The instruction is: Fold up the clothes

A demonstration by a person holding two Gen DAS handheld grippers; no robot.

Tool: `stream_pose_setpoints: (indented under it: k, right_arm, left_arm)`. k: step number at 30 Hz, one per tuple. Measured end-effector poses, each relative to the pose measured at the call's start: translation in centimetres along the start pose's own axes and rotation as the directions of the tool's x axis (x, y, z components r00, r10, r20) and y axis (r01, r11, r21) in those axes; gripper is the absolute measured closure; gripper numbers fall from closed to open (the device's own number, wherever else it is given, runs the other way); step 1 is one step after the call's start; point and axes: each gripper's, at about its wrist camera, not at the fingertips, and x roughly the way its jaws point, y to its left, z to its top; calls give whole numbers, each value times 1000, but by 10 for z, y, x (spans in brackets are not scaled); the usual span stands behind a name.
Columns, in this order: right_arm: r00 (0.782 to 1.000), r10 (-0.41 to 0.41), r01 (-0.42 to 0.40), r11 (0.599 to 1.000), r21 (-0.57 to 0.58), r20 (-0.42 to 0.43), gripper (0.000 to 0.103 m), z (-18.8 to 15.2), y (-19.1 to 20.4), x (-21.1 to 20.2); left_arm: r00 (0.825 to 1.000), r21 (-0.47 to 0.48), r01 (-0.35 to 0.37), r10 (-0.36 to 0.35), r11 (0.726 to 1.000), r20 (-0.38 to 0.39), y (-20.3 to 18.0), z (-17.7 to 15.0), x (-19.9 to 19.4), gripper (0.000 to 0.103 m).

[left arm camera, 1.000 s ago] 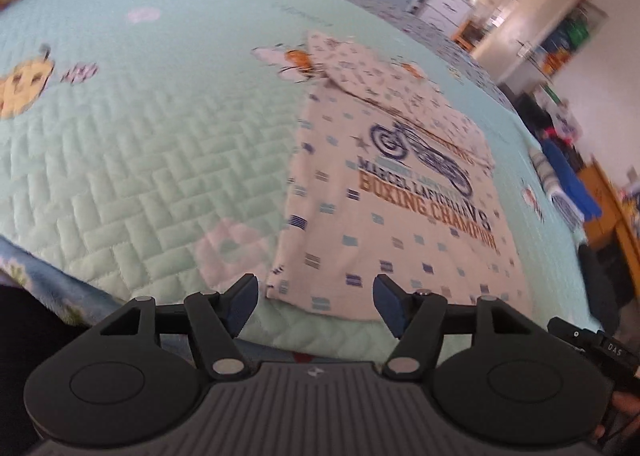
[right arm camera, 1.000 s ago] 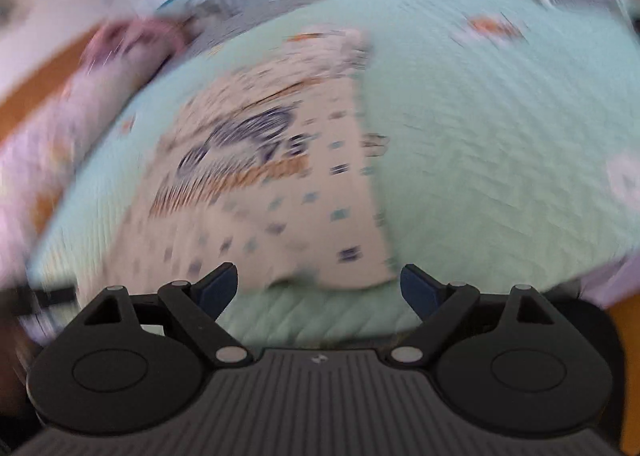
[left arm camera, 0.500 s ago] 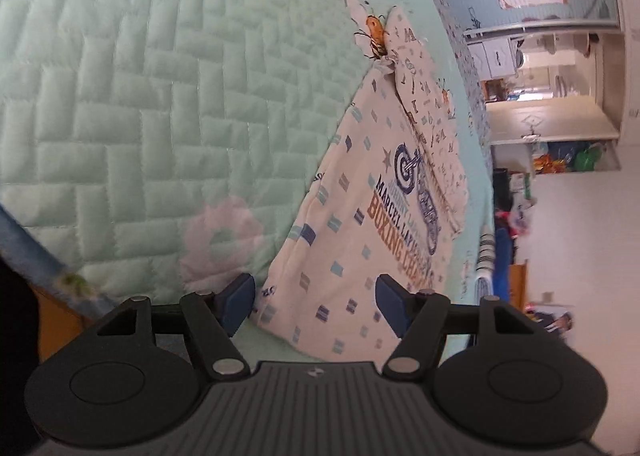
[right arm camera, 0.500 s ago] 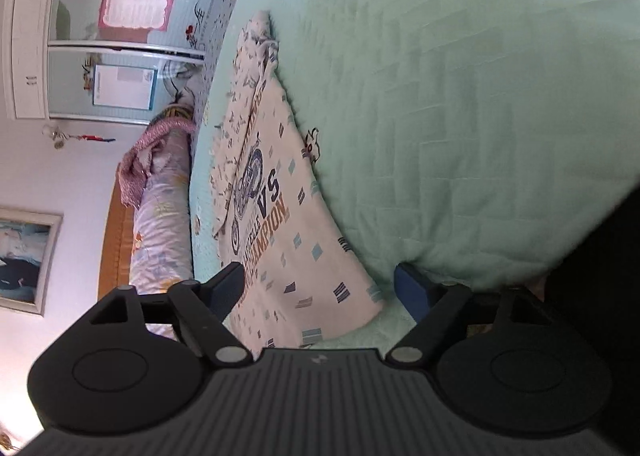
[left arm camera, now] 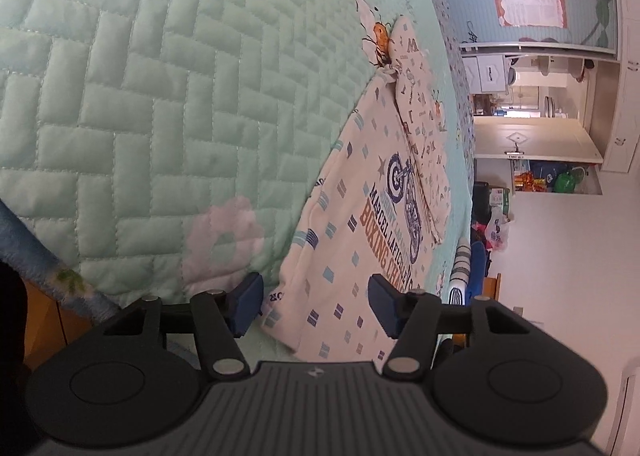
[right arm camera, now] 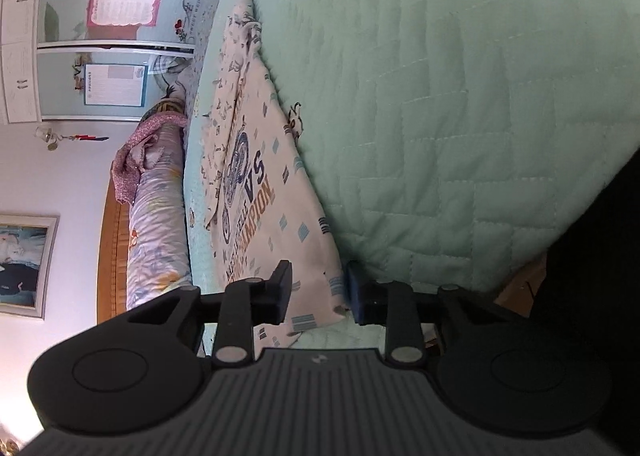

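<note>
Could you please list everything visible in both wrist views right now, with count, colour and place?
T-shirt: one, cream with small blue marks and a motorbike print, lying partly folded on the quilt, its near hem at both grippers.
Quilt: one, mint green with a pink flower patch, covering the bed.
Bolster: one, pale floral, along the wooden headboard.
Wardrobe doors: pale blue panels with posters, beyond the bed.
Framed picture: one, on the white wall.
Left gripper: black with blue pads, jaws closing, the hem corner between them, not yet pinched.
Right gripper: black with blue pads, jaws closing around the other hem corner.
</note>
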Motion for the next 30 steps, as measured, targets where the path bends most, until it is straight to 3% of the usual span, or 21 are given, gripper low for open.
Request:
stream_pose_setpoints:
  k: [3,4,5,7,11,16,25,30]
  right_arm:
    - [1000,-22,21,999,-25,-8,73,2,5,5]
    - [999,-34,33,999,-34,-12,77,3,8,7]
    - [999,-45,45,998,-46,-14,85,3,11,9]
    - [998,-63,63,995,-81,0,97,2,19,10]
    - [999,-9,15,994,-108,52,97,-2,31,3]
    - [990,75,-62,992,-112,122,97,12,55,-2]
    - [976,150,-145,989,-43,160,97,33,77,3]
    - [968,178,-172,984,-51,179,97,56,102,11]
  left_arm:
    - [999,35,-32,32,999,2,-7,1,4,45]
    - [999,54,-47,47,997,9,-11,0,6,62]
    - [998,79,-65,64,995,15,-15,-2,8,98]
    - [998,119,-65,63,991,21,-21,-7,13,98]
    - [998,162,-33,26,986,49,-32,-12,12,98]
    - [992,146,25,-42,989,117,-41,-2,-2,99]
    - [980,100,101,-116,990,164,-71,19,-3,99]
    - [973,137,127,-150,982,174,-109,40,3,98]
